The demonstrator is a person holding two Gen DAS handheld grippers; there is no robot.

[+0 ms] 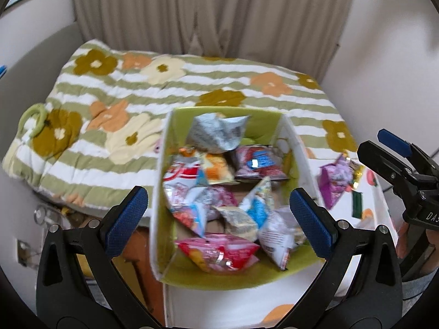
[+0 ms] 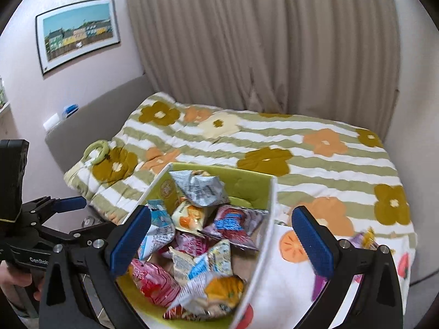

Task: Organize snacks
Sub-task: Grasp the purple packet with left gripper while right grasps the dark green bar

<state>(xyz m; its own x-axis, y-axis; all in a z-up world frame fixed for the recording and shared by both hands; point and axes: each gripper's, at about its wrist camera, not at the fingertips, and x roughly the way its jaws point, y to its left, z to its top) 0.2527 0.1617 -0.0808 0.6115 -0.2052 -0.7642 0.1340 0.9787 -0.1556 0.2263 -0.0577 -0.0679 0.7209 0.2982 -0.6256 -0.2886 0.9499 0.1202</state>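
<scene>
- My left fingers [image 1: 219,219] stand wide apart with nothing between the pads; the green-lined box [image 1: 175,142] of snack packets sits just ahead of them and below.
- My right fingers [image 2: 221,241] are spread just as wide and hold nothing; the same box lies ahead between their tips, slightly toward the left one.
- One purple snack bag [image 1: 336,181] lies outside the box on the bed [image 1: 109,87], past my left set's right-hand finger and just below my right gripper's tips. From the right wrist it peeks out beyond the right-hand finger.
- I judge that stray bag to be the piece not yet tidied away.
- The packets look light, puffed and crinkly: foil and plastic film, soft to squeeze, likely slippery on the flat faces.
- I would take the purple bag by a crimped end seam or corner, where the film is doubled, and close gently so the contents are not crushed.
- It is purple with pale print and a gold-yellow patch near one end; blur hides any lettering.
- Inside the box the packets lie jumbled: a silver-grey one [image 1: 216,134] at the far end, red-and-pink ones nearer my fingertips.
</scene>
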